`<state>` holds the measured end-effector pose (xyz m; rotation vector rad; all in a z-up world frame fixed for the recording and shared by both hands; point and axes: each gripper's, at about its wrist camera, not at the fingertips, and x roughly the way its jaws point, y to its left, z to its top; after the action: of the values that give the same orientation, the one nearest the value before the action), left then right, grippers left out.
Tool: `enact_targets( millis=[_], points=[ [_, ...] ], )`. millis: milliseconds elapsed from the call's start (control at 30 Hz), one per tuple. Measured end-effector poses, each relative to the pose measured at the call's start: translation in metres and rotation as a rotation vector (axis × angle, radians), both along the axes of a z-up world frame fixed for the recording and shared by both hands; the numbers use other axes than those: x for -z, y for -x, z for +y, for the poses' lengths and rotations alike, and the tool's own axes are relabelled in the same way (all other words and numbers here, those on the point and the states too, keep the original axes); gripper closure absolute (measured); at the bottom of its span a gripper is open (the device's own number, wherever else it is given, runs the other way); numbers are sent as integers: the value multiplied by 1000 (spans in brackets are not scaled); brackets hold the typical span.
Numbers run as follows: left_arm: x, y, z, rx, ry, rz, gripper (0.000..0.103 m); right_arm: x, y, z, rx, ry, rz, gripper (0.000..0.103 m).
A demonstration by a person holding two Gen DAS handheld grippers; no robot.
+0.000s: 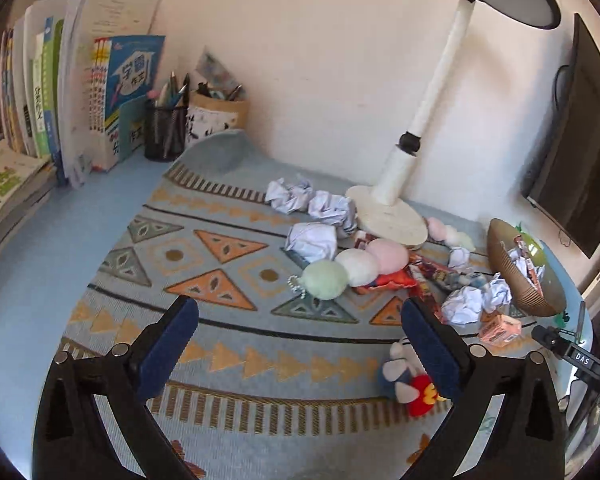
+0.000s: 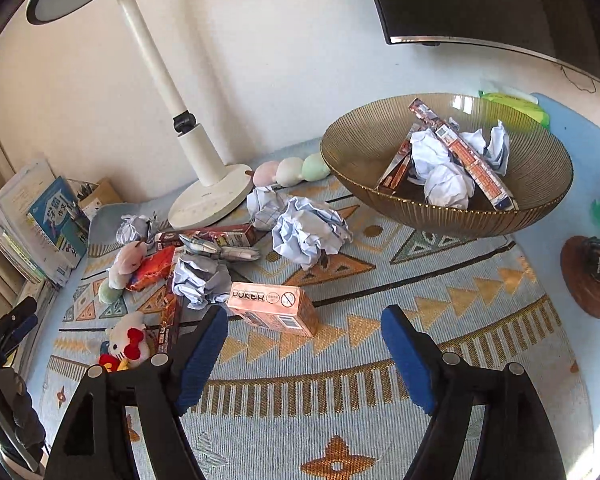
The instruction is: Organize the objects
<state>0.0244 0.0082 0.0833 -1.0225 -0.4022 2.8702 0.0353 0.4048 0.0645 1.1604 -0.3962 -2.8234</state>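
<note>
The poker box (image 2: 274, 309) lies just ahead of the right gripper (image 2: 304, 354) — nearer than the left gripper (image 1: 298, 354). Its long axis runs crosswise to the fingers; both pairs gape wide, empty.

cream wall (image 1: 320, 60) | desk lamp (image 1: 436, 96) | wall TV (image 1: 580, 140) | sunlit

My tools' pads (image 2: 204, 354) are blue on black frames. The cloth (image 2: 380, 420) is pale blue with orange triangles and dark lines. The ribbed bowl (image 2: 360, 160) is amber-brown, the poker box (image 2: 270, 304) pinkish-orange, the crumpled paper (image 2: 308, 232) white.
</note>
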Motion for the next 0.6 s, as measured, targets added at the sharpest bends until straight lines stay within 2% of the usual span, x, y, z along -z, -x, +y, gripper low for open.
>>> enact_targets(
  millis=[100,133,167,233,333,467,600],
  points=[
    [26,-3,-7,-44,18,-19,6,20,8,-1,4,4,-82,25],
    [32,-3,-6,-66,29,-35,7,21,9,0,0,12,-83,25],
    [32,-2,-6,-68,34,-44,7,19,8,2,4,16,-65,25],
    [27,-5,-7,-58,18,7,5,20,7,6,11,32,-62,24],
    [32,0,-9,-32,-16,-40,5,22,9,14,23,71,-71,24],
    [33,0,-14,-37,-47,-40,5,24,9,27,54,130,-70,24],
    [33,0,-7,-23,-26,-43,5,26,8,35,71,181,-71,24]
  ],
)
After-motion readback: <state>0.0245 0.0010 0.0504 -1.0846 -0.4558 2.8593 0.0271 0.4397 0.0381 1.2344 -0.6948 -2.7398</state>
